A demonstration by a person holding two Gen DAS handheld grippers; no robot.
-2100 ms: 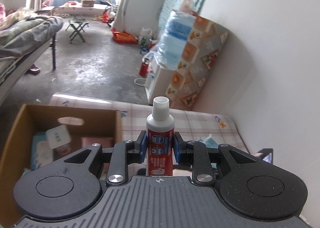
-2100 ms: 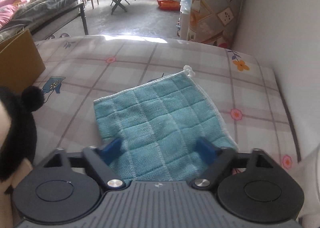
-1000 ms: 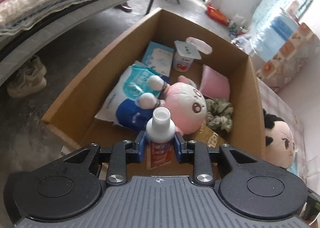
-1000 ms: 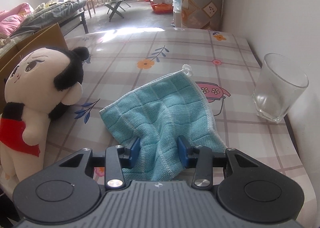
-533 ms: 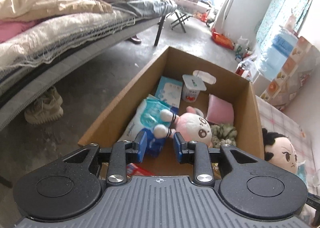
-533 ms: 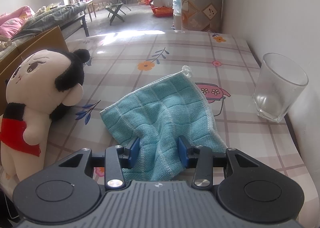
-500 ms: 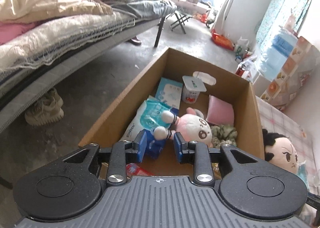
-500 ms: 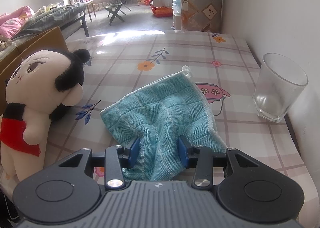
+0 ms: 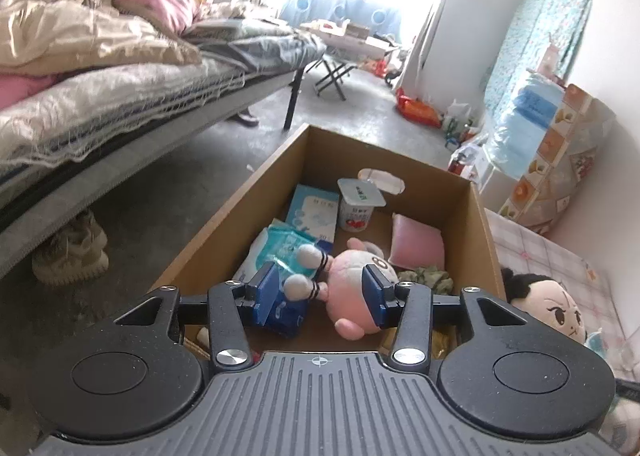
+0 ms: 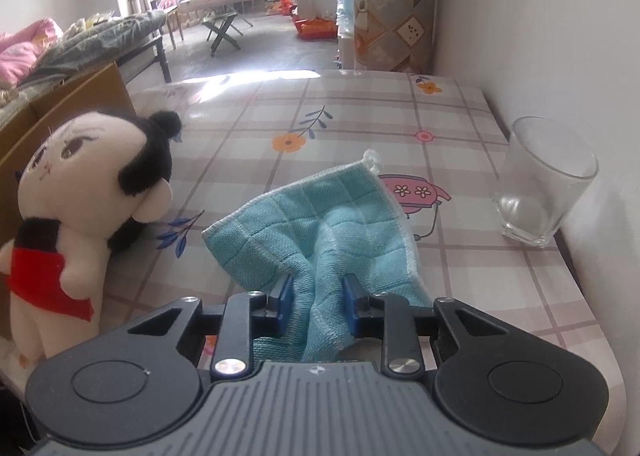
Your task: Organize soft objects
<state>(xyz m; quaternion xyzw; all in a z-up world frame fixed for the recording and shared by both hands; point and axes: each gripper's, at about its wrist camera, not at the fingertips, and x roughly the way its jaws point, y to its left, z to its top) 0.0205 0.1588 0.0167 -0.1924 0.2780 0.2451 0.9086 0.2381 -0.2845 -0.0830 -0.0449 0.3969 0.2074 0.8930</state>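
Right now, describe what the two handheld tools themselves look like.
The left tool and right tool match: black speckled plastic, ribbed grey centre with a crosshair mark, round discs either side, silver pivot screws, black linkage arms, blue pads. No cables or sleeves visible.

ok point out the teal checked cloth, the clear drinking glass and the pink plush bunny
teal checked cloth (image 10: 320, 224), right wrist view, middle of the fabric
clear drinking glass (image 10: 540, 192), right wrist view, side wall
pink plush bunny (image 9: 352, 276), left wrist view, head

Left gripper (image 9: 318, 292), right gripper (image 10: 317, 298): black linkage arms, blue finger pads (image 9: 266, 292), silver screws, ribbed grey housing, crosshair mark.
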